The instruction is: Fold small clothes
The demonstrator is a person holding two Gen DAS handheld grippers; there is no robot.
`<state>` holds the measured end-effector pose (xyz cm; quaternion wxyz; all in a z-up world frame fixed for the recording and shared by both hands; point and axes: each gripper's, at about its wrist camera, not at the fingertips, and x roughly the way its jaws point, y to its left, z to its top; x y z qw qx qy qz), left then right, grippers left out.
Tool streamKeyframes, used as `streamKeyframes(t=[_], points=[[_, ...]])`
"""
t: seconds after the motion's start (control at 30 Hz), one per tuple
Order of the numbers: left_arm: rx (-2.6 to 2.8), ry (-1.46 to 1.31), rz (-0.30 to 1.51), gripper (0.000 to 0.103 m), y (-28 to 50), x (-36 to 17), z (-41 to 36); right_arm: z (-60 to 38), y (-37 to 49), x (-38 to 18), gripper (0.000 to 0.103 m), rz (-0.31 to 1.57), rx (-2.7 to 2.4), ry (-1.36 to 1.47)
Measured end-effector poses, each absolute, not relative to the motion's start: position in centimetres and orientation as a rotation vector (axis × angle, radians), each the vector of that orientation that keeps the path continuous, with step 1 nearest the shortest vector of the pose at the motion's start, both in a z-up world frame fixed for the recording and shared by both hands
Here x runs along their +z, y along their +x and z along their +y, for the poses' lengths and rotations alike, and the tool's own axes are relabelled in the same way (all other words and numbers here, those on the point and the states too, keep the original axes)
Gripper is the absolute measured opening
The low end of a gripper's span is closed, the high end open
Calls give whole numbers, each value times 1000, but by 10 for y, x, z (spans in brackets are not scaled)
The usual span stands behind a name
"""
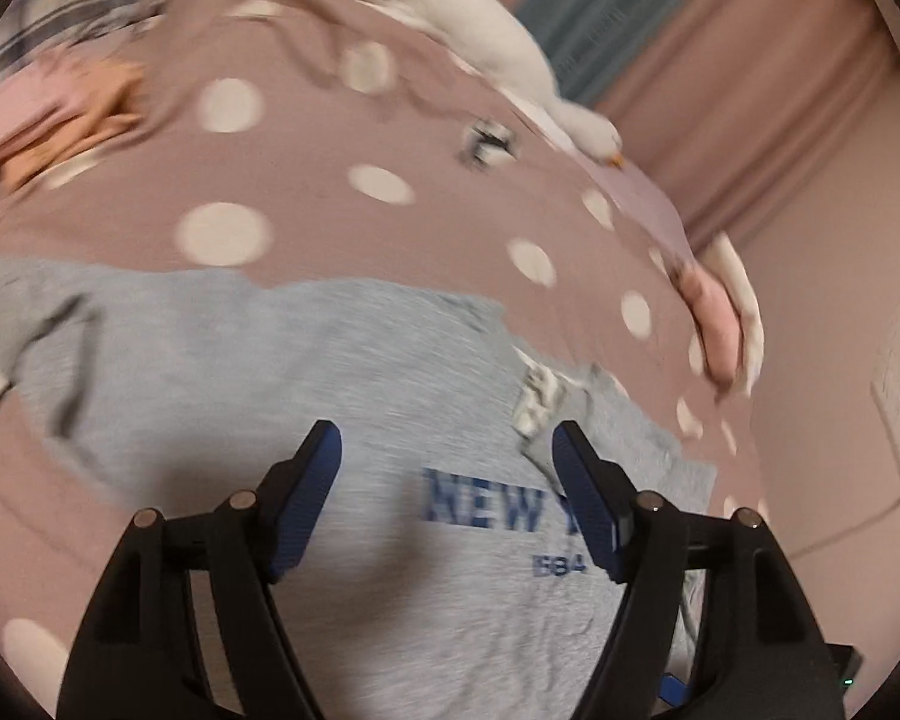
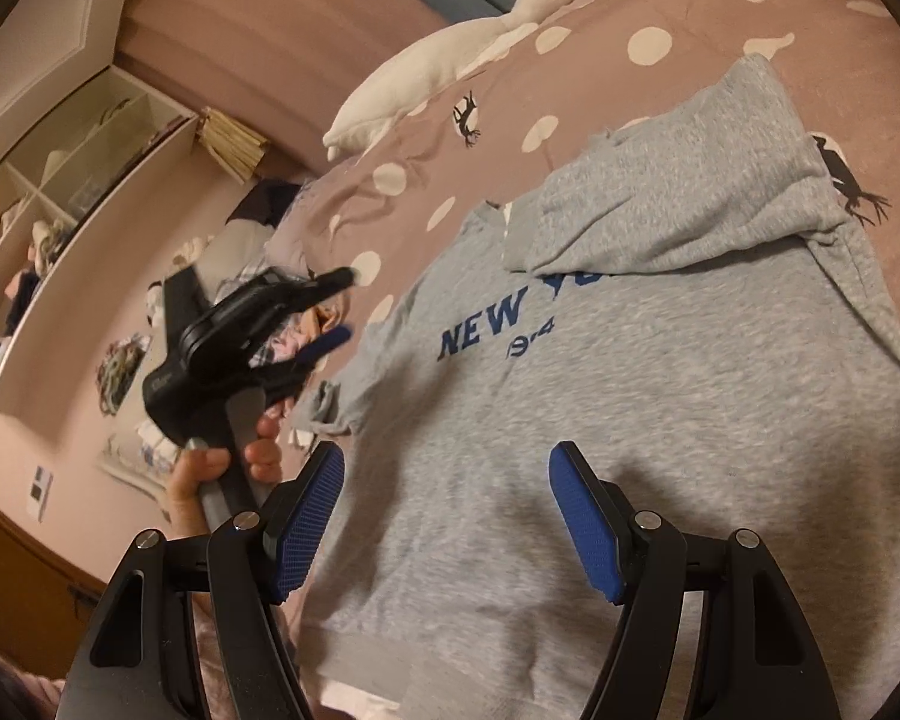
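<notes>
- two risks, left wrist view: left tool [image 1: 447, 450] hangs wide and empty over the grey sweatshirt [image 1: 342, 372] on the bed [image 1: 330, 222]; heavy blur, so a grab may miss the hem.
- right wrist view: right tool [image 2: 447, 474] wide, empty above the sweatshirt's lower body; the folded sleeve [image 2: 678, 210] lies loose and could slip open if the cloth is dragged.

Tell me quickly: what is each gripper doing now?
Left gripper: open, holding nothing.
Right gripper: open, empty, above the grey sweatshirt.

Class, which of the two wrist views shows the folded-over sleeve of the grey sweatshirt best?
The right wrist view: the sleeve lies sharp and whole across the grey sweatshirt, covering the end of the blue lettering. The left wrist view is motion-blurred; there, only a rumpled bit of sleeve shows above the lettering.
</notes>
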<state>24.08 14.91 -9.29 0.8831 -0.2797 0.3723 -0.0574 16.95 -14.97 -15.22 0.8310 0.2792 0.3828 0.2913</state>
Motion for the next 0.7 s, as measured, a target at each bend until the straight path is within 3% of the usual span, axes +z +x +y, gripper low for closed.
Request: streamKeyframes(t=[0.17,0.37,0.7], points=[[13,-691,735,73,200,-101,229,-109,184,-146,72,845,692,511],[167,-820,705,79,148,-122,309,19,203,-116,72,828,819,98],[253,-939,659,82,66,-143,364,245,239,-137,72,779,982,-467]])
